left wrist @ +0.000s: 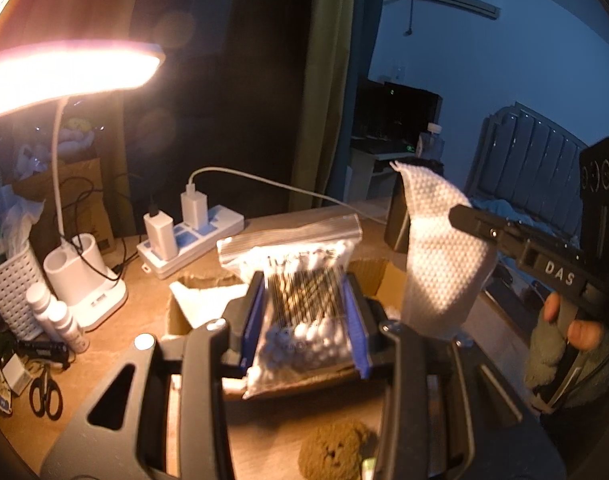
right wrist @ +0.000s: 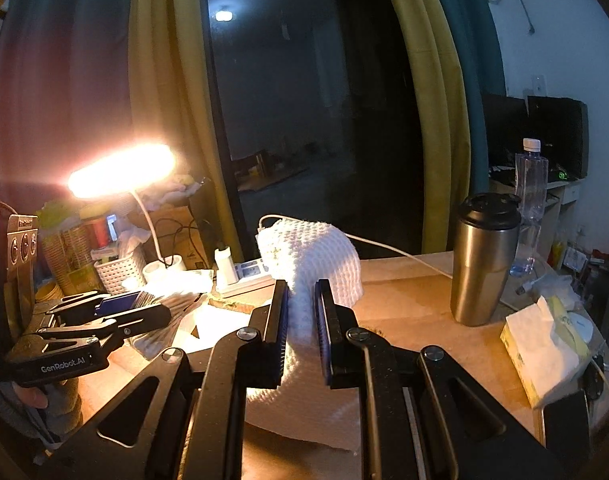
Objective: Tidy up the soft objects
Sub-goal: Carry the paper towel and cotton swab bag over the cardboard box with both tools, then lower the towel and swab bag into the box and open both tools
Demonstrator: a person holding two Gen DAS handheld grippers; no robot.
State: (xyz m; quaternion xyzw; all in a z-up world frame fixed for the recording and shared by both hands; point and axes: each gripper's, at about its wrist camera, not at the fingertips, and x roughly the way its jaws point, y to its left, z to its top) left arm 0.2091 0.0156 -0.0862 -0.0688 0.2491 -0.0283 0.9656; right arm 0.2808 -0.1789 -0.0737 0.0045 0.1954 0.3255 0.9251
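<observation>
- The left gripper (left wrist: 304, 320) holds a clear bag of swabs (left wrist: 300, 304); its jaws pinch the bag from both sides, the zip end pointing away from the camera.
- The bag hangs above an open cardboard box (left wrist: 184, 308) on the table (left wrist: 116, 360), with a white sheet (left wrist: 208, 300) lying inside the box.
- The right gripper (right wrist: 302, 332) has its jaws pinched on a white dimpled cloth (right wrist: 316, 256); the cloth bulges up past the fingers and spreads wide under them.
- In the left view the cloth hangs from the right gripper, to the right of the bag and close beside it, above the box's right edge.
- A brown sponge (left wrist: 336, 452) lies on the table just under the left gripper.
- A lit lamp (left wrist: 64, 72), a power strip (left wrist: 192, 240) with chargers, a white basket (left wrist: 12, 292) and scissors (left wrist: 44, 392) sit at the table's left.
- A steel tumbler (right wrist: 484, 260), a water bottle (right wrist: 530, 200) and a tissue pack (right wrist: 544, 352) stand on the right.
</observation>
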